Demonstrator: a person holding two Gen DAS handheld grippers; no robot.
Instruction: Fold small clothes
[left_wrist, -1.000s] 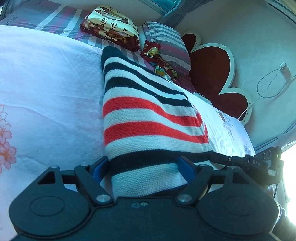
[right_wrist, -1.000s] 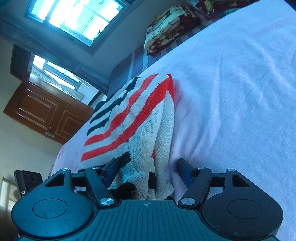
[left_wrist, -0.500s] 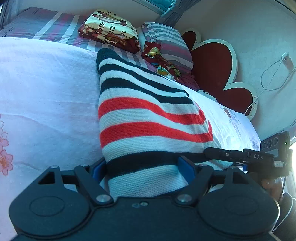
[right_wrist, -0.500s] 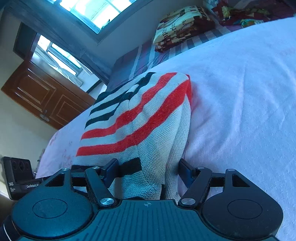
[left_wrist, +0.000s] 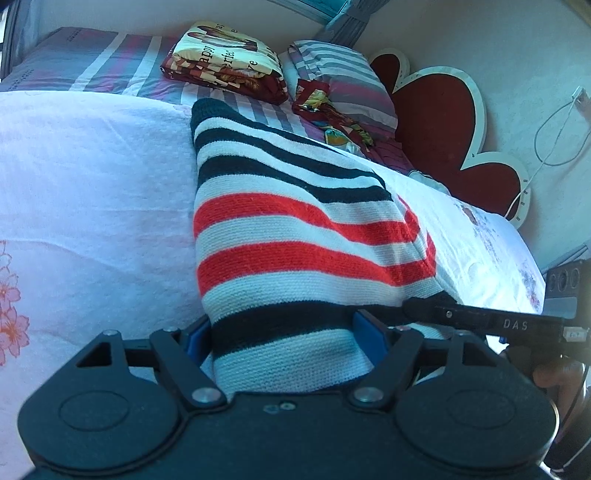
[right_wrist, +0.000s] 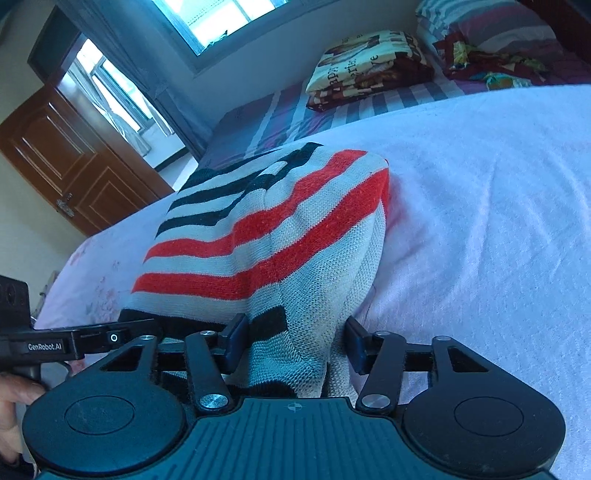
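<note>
The striped sweater (left_wrist: 295, 236) lies folded on the pink sheet (left_wrist: 92, 177). The left gripper (left_wrist: 284, 332) clamps its hem; the right gripper's (right_wrist: 291, 341) jaws, just closing, pinch its corner. Folded blanket (left_wrist: 225, 61) and pillow (left_wrist: 340, 77) lie beyond

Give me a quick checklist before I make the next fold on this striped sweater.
1. Left hand-held gripper on the near hem of the striped sweater: ok, fabric fills the gap between its pads.
2. Right hand-held gripper: ok, its jaws have just been closing and both pads touch bunched fabric.
3. Layers even at the right corner: not ok, the knit is crumpled there.
4. Bed cover beside the sweater smooth: ok.
5. Folded blanket apart from the sweater's far end: ok.
6. Sleeves tucked in: cannot tell, hidden.
</note>
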